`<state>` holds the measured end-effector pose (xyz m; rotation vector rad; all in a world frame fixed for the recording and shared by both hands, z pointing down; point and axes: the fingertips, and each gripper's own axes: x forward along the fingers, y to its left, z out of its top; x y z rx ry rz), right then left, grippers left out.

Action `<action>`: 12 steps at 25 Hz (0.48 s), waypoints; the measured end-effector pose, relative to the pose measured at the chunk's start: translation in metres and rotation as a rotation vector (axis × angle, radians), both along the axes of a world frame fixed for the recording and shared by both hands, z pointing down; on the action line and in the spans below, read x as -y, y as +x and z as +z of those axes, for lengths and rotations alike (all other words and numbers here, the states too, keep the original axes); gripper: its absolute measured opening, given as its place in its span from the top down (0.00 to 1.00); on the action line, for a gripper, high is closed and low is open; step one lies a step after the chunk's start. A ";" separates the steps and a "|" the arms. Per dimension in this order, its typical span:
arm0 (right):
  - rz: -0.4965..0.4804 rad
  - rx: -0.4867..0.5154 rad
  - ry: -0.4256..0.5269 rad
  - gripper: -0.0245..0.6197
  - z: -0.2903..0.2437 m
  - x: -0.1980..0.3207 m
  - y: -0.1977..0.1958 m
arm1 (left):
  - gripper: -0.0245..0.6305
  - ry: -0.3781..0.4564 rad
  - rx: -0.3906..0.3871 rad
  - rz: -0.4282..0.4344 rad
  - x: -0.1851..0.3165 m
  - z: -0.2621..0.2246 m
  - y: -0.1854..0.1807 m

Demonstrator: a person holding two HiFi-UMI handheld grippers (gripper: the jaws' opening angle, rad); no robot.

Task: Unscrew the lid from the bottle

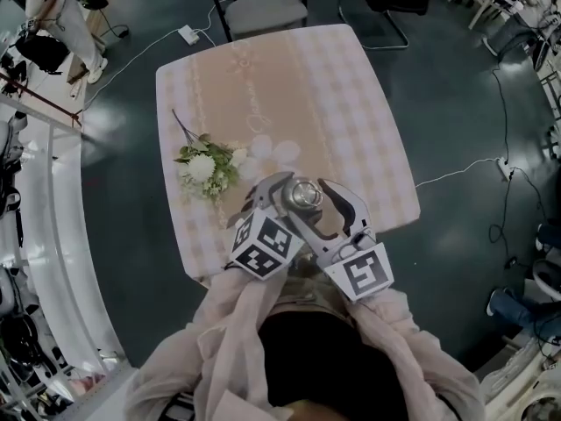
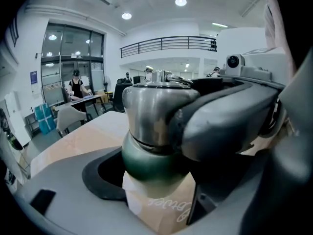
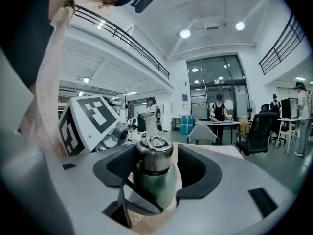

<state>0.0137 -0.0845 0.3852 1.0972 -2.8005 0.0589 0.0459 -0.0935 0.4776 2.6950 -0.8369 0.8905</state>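
Standing upright between both grippers, the bottle [image 1: 305, 193] is over the near edge of the table [image 1: 351, 103], which is covered with a pale checked cloth, and close in front of the person's pale sleeves [image 1: 237, 323]. The bottle has a dark green body [image 2: 149, 158] and a shiny steel lid [image 3: 153, 160] with a ring handle on top; below the green shoulder a tan surface with script lettering shows, and whether it is a label cannot be told. The left gripper [image 1: 282, 202] comes in from the lower left and is clamped on the bottle's body beneath the lid, its dark pads pressed to the green wall. The right gripper [image 1: 323, 209] reaches in from the lower right at lid height, its jaws spread wide on either side of the lid: in the right gripper view the left pad lies at the lid's side while a narrow gap shows at the right pad, so it has no grip on the lid. The lid sits on the bottle's neck. A small bunch of white flowers [image 1: 206, 167] lies on the cloth to the left of the bottle, and a grey chair [image 1: 263, 7] stands at the table's far side
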 end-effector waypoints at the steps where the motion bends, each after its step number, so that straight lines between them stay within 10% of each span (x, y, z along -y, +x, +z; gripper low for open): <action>1: 0.008 0.006 -0.001 0.55 0.000 0.001 0.000 | 0.35 0.000 0.001 0.002 -0.001 0.001 0.000; 12: -0.061 -0.001 0.026 0.58 -0.002 -0.006 -0.003 | 0.35 0.000 0.005 0.018 -0.007 0.002 -0.001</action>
